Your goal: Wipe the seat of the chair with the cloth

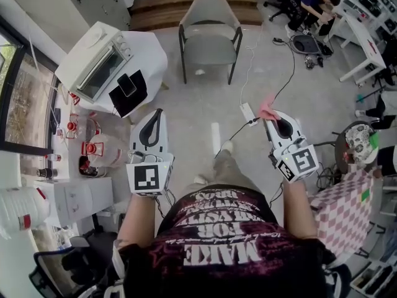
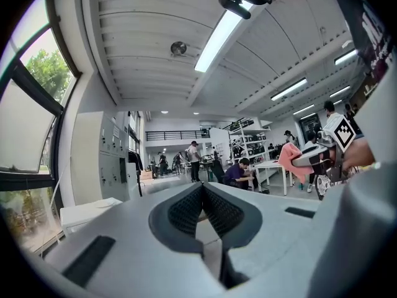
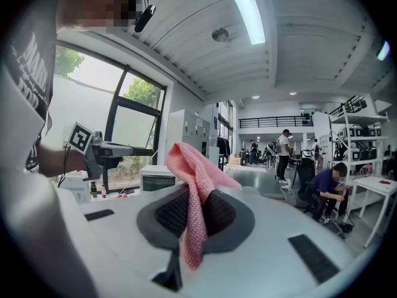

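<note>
— None of the wiping is done, I'd say: the chair (image 1: 209,18) stands well apart from both grippers, and nothing touches its seat (image 1: 209,48).
— And the cloth (image 1: 268,109)?
— Pinched in the right gripper (image 1: 273,120), pink folds spilling over its jaws. The left gripper (image 1: 159,114) has its jaws together on nothing.
— Anything in the way?
— A power strip (image 1: 248,112) and cable (image 1: 282,82) lie on the floor between. The oven (image 1: 99,61) near its table's edge looks clear of the path.

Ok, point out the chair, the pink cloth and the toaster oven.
chair (image 1: 209,47), head view, on the seat.
pink cloth (image 3: 197,188), right gripper view, on its hanging middle fold.
toaster oven (image 1: 102,70), head view, on the glass door.
</note>
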Action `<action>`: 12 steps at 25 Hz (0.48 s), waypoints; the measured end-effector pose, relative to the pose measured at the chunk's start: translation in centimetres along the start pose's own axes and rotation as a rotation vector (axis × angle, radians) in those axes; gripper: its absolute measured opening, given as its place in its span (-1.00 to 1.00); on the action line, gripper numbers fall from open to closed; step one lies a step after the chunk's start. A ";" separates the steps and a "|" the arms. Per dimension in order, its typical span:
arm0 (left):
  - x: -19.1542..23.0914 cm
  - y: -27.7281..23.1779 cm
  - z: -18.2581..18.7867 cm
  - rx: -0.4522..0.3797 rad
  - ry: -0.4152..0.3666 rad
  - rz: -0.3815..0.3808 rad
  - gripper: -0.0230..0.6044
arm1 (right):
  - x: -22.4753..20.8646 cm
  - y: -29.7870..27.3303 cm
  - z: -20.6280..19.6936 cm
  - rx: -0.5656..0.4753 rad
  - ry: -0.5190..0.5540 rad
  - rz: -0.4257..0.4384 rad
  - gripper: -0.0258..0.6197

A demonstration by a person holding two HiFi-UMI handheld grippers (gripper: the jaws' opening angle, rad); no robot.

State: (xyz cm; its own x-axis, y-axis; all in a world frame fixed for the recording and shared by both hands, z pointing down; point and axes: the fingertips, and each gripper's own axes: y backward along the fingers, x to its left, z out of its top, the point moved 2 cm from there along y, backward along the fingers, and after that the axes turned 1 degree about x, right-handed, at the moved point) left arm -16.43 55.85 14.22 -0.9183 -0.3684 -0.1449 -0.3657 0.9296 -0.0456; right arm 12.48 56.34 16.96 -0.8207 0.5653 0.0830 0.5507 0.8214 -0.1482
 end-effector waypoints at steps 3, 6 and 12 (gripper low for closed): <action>0.0 -1.3 -0.3 0.007 0.007 -0.001 -0.91 | -0.8 -0.8 0.5 0.004 0.009 0.002 -0.83; -0.2 -2.9 -0.8 0.030 0.000 0.000 -0.91 | -2.1 -1.6 0.2 0.007 0.003 0.003 -0.83; 0.1 -7.3 -0.9 0.045 -0.006 0.000 -0.91 | -5.7 -4.6 -0.9 0.011 -0.036 0.007 -0.83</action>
State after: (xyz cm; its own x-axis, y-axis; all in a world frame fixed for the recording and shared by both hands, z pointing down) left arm -14.01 49.04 15.47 -0.9172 -0.3687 -0.1506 -0.3588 0.9291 -0.0898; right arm 14.76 49.38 18.05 -0.8220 0.5676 0.0467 0.5548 0.8165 -0.1598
